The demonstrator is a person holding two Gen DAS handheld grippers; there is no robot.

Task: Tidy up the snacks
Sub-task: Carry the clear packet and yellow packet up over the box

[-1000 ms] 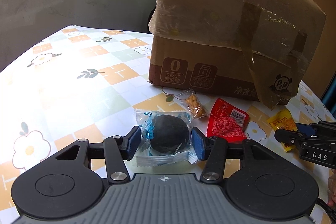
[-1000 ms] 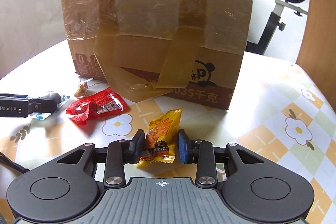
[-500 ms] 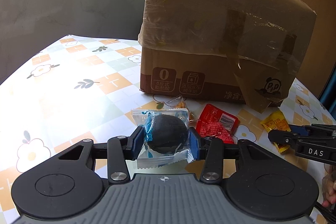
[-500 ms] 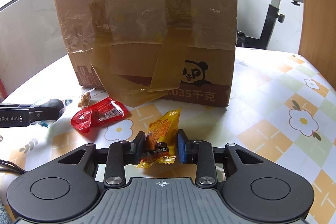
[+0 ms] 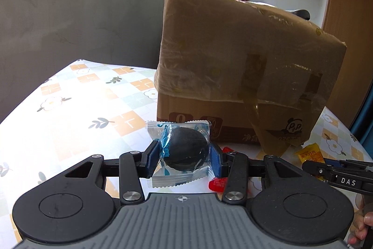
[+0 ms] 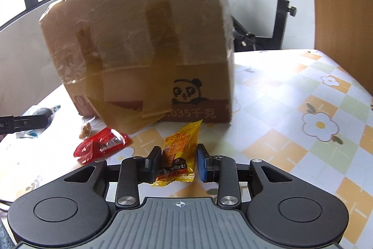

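Both packets have risen off the flowered, checked tablecloth (image 5: pixel 98 104) since a second ago.
Left gripper (image 5: pixel 184 156) pinches a crinkly clear wrapper holding a round black ball (image 5: pixel 185 151); right gripper (image 6: pixel 179 161) clamps a glossy yellow foil sachet (image 6: pixel 179 151), before the tape-wrapped brown cardboard box (image 6: pixel 144 43). A shiny red packet (image 6: pixel 100 144) lies flat.

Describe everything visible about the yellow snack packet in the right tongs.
The yellow packet is a small, glossy plastic pouch with crimped ends, red lettering on its upper half and a dark printed band near the bottom. It stands roughly upright, tilted a little, its top toward the box. The right tongs pinch its lower half from both sides. Whether it is clear of the table cannot be told.
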